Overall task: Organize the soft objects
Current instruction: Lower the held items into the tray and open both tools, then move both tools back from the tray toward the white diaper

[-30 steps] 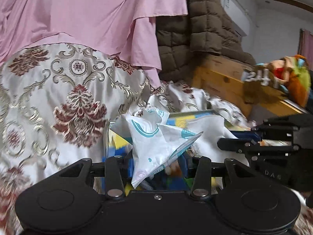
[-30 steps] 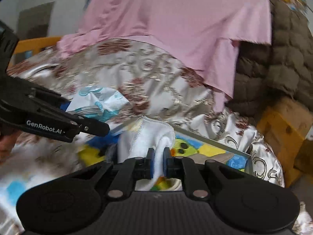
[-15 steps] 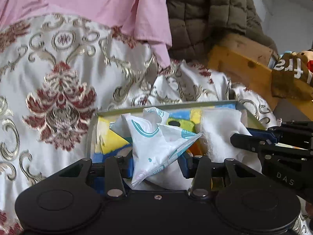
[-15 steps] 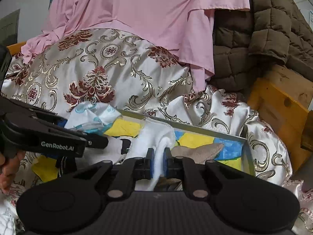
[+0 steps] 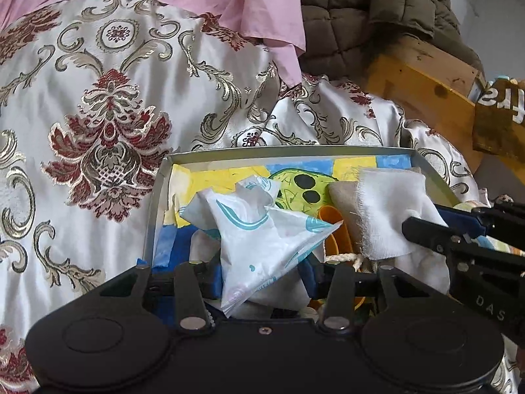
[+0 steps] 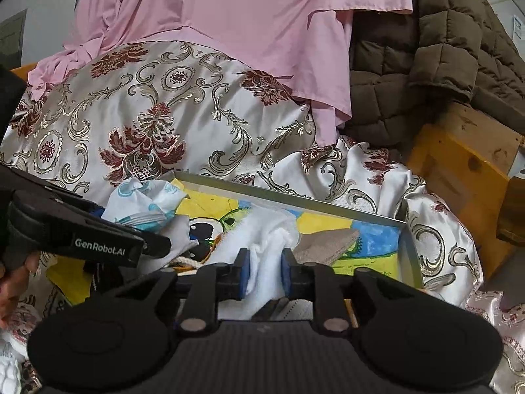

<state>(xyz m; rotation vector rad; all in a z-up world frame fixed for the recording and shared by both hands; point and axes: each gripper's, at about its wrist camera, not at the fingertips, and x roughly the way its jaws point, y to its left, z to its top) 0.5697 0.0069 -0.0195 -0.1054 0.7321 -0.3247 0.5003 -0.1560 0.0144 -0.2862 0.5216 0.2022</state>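
Observation:
A shallow metal tray (image 5: 279, 149) (image 6: 295, 197) with a cartoon drawing inside lies on the flowered bedcover. My left gripper (image 5: 262, 275) holds a white soft packet with teal print (image 5: 262, 229) (image 6: 147, 197) low over the tray's left half. Its jaws are just starting to open and the pads still touch the packet. My right gripper (image 6: 265, 269) is opening. A white fluffy cloth (image 6: 272, 229) (image 5: 387, 203) sits loosely between its parted blue pads and rests in the tray. A beige cloth (image 6: 328, 239) (image 5: 341, 193) lies beside it.
A pink sheet (image 6: 246, 16) and a brown quilted coat (image 6: 426, 65) hang behind the bedcover (image 5: 98, 98). A wooden bed frame (image 5: 420, 78) stands at the right. An orange object (image 5: 331, 216) and a bit of rope lie in the tray. A hand (image 6: 10, 282) shows at the left.
Both grippers have come forward and down over the tray, which now shows in full. The right jaws, tightly shut on the white cloth before, have parted. The left still holds the packet.

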